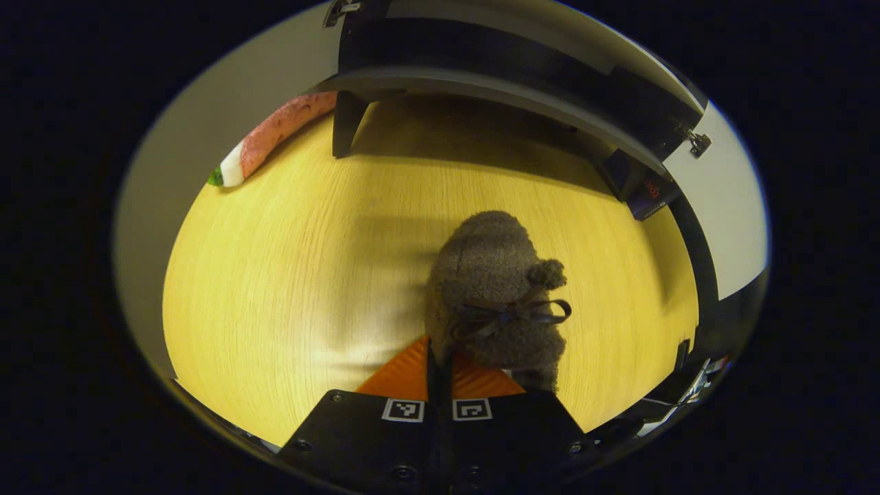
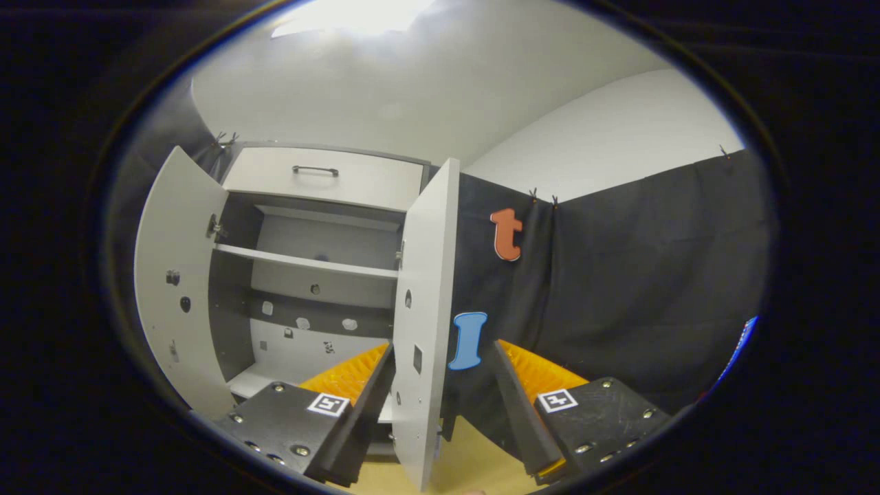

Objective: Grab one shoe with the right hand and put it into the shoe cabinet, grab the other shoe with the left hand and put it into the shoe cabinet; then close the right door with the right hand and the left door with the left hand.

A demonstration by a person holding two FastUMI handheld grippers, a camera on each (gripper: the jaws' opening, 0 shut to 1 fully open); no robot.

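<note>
A fuzzy brown shoe (image 1: pixel 491 275) with a dark ribbon bow hangs over the wooden floor (image 1: pixel 289 275) in the left gripper view. My left gripper (image 1: pixel 438 364) is shut on the shoe's near edge, its jaws almost together. Beyond it the dark underside of the shoe cabinet (image 1: pixel 495 86) stands on short legs. In the right gripper view the cabinet (image 2: pixel 309 275) stands with both doors swung out. My right gripper (image 2: pixel 440 364) is open, and the edge of the right door (image 2: pixel 426 302) stands between its fingers. The left door (image 2: pixel 175 275) is open wide.
A pink and white plush vegetable (image 1: pixel 275 134) lies on the floor by the wall, left of the cabinet leg (image 1: pixel 346 124). Inside the cabinet are a shelf (image 2: pixel 309 262) and a drawer (image 2: pixel 323 177) with a handle above.
</note>
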